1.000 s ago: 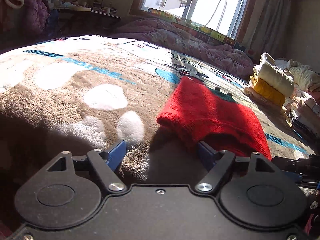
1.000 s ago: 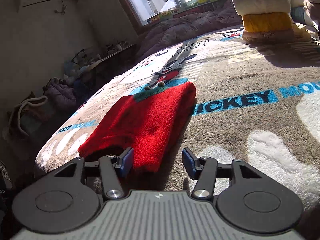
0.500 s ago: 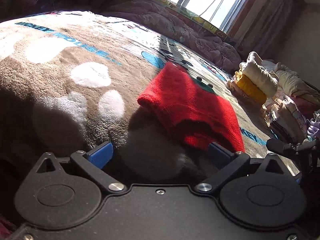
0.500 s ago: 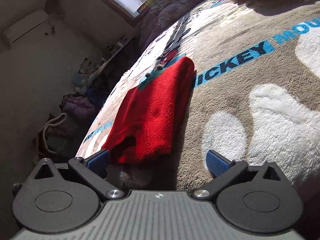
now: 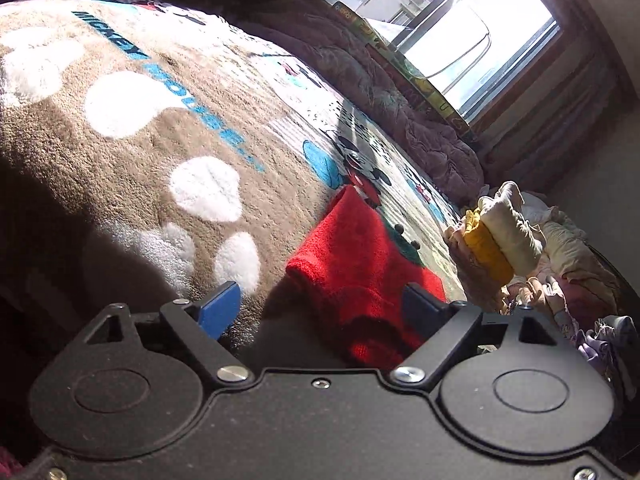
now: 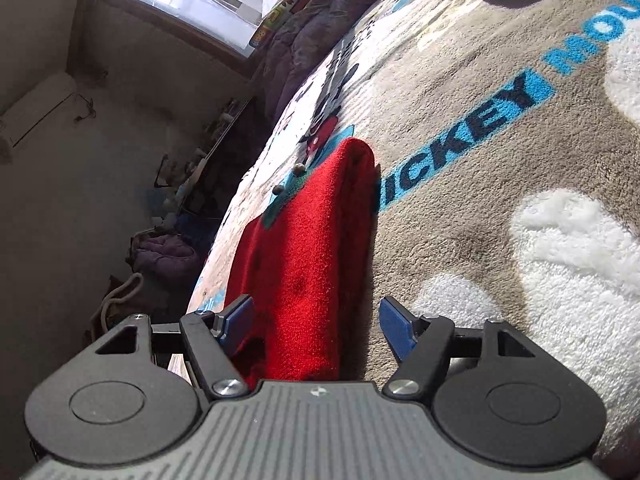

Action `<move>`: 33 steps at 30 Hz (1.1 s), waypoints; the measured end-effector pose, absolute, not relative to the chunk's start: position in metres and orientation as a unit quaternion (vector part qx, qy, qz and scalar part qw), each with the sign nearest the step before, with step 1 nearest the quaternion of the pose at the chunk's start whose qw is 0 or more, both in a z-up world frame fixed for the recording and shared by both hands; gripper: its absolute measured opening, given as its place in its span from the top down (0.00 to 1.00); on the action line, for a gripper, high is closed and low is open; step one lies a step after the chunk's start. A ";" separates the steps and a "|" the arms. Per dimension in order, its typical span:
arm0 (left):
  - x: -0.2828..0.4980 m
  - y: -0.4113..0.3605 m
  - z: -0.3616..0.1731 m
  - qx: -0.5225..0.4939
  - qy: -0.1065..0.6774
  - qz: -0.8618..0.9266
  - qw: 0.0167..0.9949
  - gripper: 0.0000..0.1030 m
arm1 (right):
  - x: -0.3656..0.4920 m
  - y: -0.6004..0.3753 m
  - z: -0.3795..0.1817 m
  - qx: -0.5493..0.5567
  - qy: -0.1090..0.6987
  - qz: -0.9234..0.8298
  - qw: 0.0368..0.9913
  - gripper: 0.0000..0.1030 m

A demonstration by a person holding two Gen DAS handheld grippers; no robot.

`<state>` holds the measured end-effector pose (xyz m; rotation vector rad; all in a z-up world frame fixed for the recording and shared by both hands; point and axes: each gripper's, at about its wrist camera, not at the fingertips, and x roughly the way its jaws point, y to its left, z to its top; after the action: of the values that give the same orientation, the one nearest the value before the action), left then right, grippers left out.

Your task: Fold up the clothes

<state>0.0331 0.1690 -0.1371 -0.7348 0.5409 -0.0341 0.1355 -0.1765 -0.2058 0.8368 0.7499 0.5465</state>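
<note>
Still folded flat, the red sweater lies where it did on the Mickey Mouse blanket. Both views have rolled since a second ago. The left gripper stays spread wide, empty; the right gripper, also parted and holding nothing, now straddles the sweater's near end.

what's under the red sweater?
The red sweater lies folded on the Mickey Mouse blanket; print and blue lettering run beneath its edges. Whatever lies under its middle is covered.
</note>
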 end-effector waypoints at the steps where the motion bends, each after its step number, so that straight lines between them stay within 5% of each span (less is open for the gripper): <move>1: 0.043 0.171 -0.139 -0.352 0.271 -0.014 0.896 0.14 | 0.140 -0.174 -0.207 0.391 0.353 0.258 0.810 0.34; 14: 0.172 0.187 -0.152 -0.347 0.376 -0.148 0.846 0.10 | 0.174 -0.159 -0.215 0.375 0.318 0.307 0.815 0.35; 16: 0.186 0.178 -0.150 -0.324 0.389 -0.192 0.840 0.18 | 0.178 -0.157 -0.217 0.371 0.315 0.305 0.818 0.48; 17: 0.192 0.174 -0.150 -0.317 0.397 -0.211 0.835 0.36 | 0.181 -0.157 -0.218 0.373 0.316 0.304 0.818 0.50; 23: 0.207 0.166 -0.161 -0.308 0.411 -0.253 0.819 0.37 | 0.188 -0.157 -0.219 0.384 0.318 0.308 0.810 0.51; 28: 0.200 0.167 -0.166 -0.322 0.388 -0.254 0.825 0.58 | 0.191 -0.162 -0.222 0.394 0.326 0.304 0.804 0.64; 33: 0.174 0.166 -0.169 -0.362 0.325 -0.259 0.835 0.72 | 0.190 -0.159 -0.217 0.384 0.327 0.299 0.810 0.65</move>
<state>0.1740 0.1665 -0.1694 -0.7660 0.6876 -0.5488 0.1903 -0.1591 -0.2167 0.8201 0.6990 0.6384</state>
